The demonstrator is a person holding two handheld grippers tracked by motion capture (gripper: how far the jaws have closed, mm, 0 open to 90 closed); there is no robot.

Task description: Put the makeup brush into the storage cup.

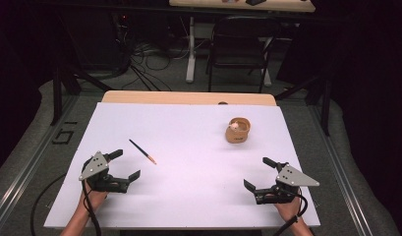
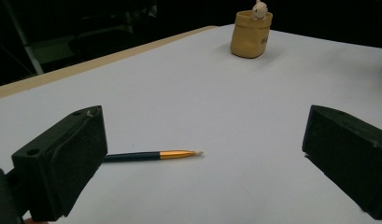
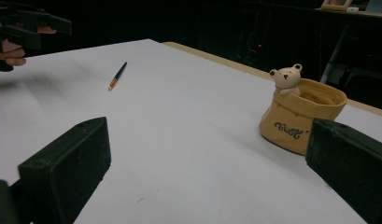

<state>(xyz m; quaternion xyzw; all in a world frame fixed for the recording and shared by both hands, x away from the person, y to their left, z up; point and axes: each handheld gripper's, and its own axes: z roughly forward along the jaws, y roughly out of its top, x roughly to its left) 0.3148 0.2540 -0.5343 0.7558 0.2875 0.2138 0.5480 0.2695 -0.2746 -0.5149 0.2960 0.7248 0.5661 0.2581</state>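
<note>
A dark pen (image 1: 142,151) with a gold tip lies flat on the white board (image 1: 188,196), left of centre. A tan bag-shaped holder (image 1: 238,131) with a small bear figure on its rim stands at the right rear. My left gripper (image 1: 126,164) rests near the front left, open and holding nothing, just short of the pen. My right gripper (image 1: 257,173) is open at the front right, nothing between its jaws. In the left gripper view the pen (image 2: 151,155) lies ahead of the left jaw and the holder (image 2: 251,35) stands far off. In the right gripper view the holder (image 3: 300,119) is close on the right and the pen (image 3: 117,76) far left.
The board covers a wooden table whose far edge (image 1: 188,97) shows behind it. A black chair (image 1: 240,44) and loose cables (image 1: 149,59) are on the floor beyond. In the right gripper view the other hand and its gripper (image 3: 25,25) hover at top left.
</note>
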